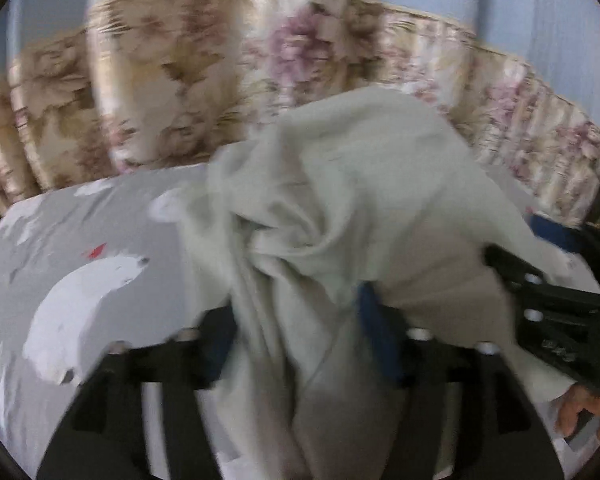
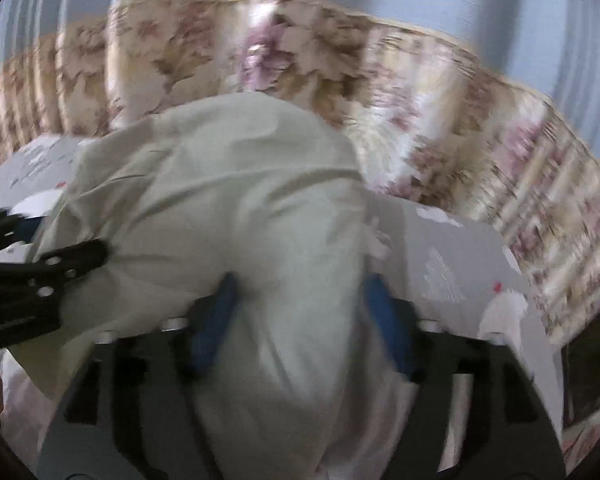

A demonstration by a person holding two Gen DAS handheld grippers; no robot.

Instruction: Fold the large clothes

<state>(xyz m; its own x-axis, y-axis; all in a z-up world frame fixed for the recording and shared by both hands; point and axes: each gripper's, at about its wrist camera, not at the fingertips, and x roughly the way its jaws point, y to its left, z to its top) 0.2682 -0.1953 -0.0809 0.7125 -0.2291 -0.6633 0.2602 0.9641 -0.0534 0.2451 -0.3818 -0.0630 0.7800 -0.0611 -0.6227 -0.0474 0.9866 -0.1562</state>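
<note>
A large pale cream garment is bunched in a heap on the bed. In the left wrist view, my left gripper has its blue pads spread wide, with a loose fold of the garment running between them. The right wrist view shows the same for my right gripper: pads stand far apart and the garment drapes through the gap. Both views are motion-blurred. The right gripper's black fingers enter the left view from the right. The left gripper's fingers enter the right view from the left.
The bed has a grey sheet printed with white polar bears. Behind it hangs a floral beige and pink curtain below a pale blue wall. A person's hand shows at the lower right. A dark piece of furniture stands at the right.
</note>
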